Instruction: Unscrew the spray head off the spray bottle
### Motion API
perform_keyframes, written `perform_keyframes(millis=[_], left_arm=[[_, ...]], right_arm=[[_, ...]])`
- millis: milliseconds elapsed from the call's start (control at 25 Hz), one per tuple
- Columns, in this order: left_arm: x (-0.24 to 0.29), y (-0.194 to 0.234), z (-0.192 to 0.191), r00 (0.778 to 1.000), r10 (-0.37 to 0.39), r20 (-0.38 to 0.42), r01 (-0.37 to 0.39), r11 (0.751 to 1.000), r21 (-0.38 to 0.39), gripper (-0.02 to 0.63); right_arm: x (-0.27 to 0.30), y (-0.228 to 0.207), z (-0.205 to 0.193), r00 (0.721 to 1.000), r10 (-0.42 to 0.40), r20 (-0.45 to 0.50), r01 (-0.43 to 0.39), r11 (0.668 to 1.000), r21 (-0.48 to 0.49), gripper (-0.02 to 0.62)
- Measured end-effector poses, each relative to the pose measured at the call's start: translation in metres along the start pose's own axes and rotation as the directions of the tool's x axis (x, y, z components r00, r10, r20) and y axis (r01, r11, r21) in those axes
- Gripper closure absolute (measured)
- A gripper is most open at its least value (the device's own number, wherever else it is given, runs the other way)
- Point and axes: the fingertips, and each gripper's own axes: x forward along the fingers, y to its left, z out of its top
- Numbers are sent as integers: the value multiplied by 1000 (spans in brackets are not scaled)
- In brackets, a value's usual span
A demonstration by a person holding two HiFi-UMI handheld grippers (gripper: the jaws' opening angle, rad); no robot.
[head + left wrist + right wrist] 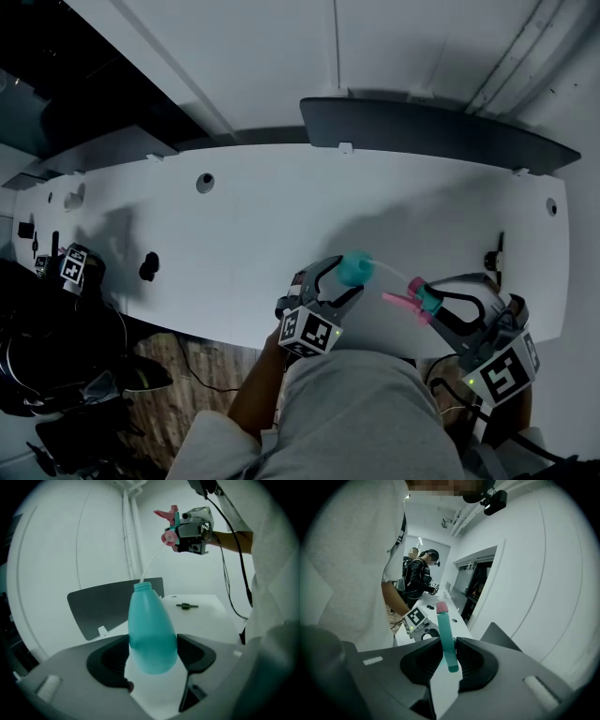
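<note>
Left tongs [345,279] over white table [281,216], white wall [281,56]

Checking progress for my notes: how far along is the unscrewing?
Done: the spray head is off the neck, clamped in the right gripper. In hand: the left gripper grips the teal bottle. Left: drawing the dip tube, its end at the neck, clear.

Dim, cool, even light – soft shadows on the white table [281,234], gripper views fisheye-warped with dark corners.
</note>
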Motion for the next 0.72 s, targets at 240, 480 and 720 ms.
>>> perform_keyframes(millis=[240, 480, 720], left_arm=[[-5, 26, 7, 986, 164, 25, -162, 984, -71, 290], [-15, 39, 10, 963, 266, 38, -260, 957, -129, 290], [-28, 49, 27, 937, 338, 84, -309, 919, -245, 290]], right_arm=[[-18, -21, 0, 992, -118, -45, 119, 993, 15, 505], [-23, -40, -11, 955, -292, -44, 295, 952, 79, 505], [2, -43, -56, 861, -480, -167, 502, 855, 128, 505]])
